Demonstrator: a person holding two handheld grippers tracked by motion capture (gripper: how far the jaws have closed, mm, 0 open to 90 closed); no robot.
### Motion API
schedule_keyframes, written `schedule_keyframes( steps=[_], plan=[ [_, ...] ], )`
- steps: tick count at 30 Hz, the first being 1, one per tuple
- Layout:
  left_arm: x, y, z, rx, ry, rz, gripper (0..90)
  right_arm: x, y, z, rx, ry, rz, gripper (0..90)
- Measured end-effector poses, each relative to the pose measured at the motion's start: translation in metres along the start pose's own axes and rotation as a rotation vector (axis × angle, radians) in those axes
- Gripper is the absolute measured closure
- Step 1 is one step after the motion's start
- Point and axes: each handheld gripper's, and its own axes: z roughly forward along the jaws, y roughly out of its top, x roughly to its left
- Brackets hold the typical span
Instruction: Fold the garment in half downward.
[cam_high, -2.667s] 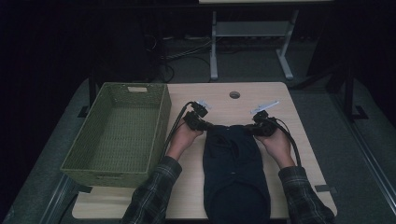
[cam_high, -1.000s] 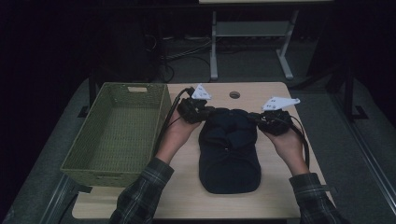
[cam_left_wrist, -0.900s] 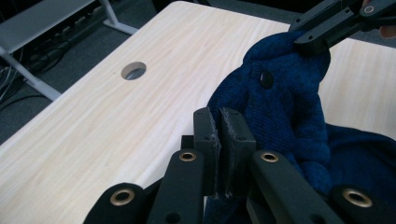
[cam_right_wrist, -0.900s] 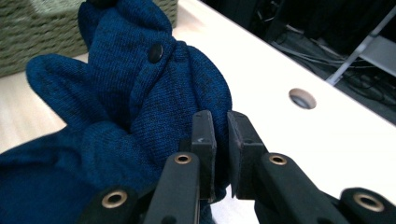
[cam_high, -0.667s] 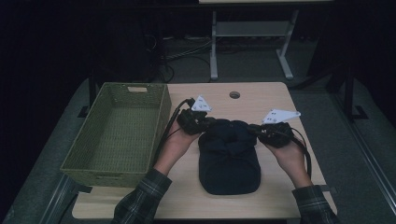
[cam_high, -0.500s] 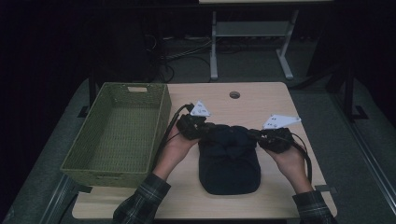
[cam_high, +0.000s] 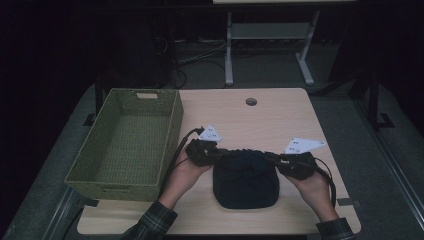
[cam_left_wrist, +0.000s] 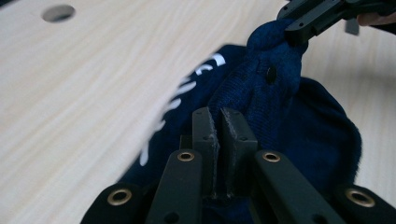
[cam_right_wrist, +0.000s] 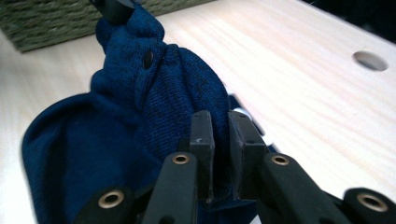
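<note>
The left gripper and right gripper each clamp the navy knit garment, its stretched top edge running left-right across the wooden table.

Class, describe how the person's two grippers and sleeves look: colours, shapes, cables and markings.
The left gripper and right gripper are black, each topped by a pale grey three-cornered plate with small dark marks and trailing a black cable. Up close, the left gripper's fingers are flat, dark rectangular pads on black links with brass-coloured rivets. The sleeves are dark plaid.
</note>
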Motion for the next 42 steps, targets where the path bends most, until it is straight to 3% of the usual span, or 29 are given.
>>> schedule_keyframes(
  steps=[21,29,37,42],
  plan=[
    [-0.041,-0.046,0.008,0.077,-0.149,-0.026,81.9,0.041,-0.050,-0.009,0.063,0.098,0.006,76.4],
    [-0.049,-0.055,0.001,0.057,-0.192,-0.047,73.1,0.051,-0.060,-0.013,0.074,0.144,0.008,68.4],
    [-0.053,-0.053,-0.022,0.015,-0.170,-0.033,70.2,0.052,-0.059,-0.031,0.020,0.133,0.005,64.8],
    [-0.046,-0.046,-0.028,-0.005,-0.137,-0.030,79.7,0.042,-0.052,-0.040,-0.024,0.107,0.015,71.2]
  ],
)
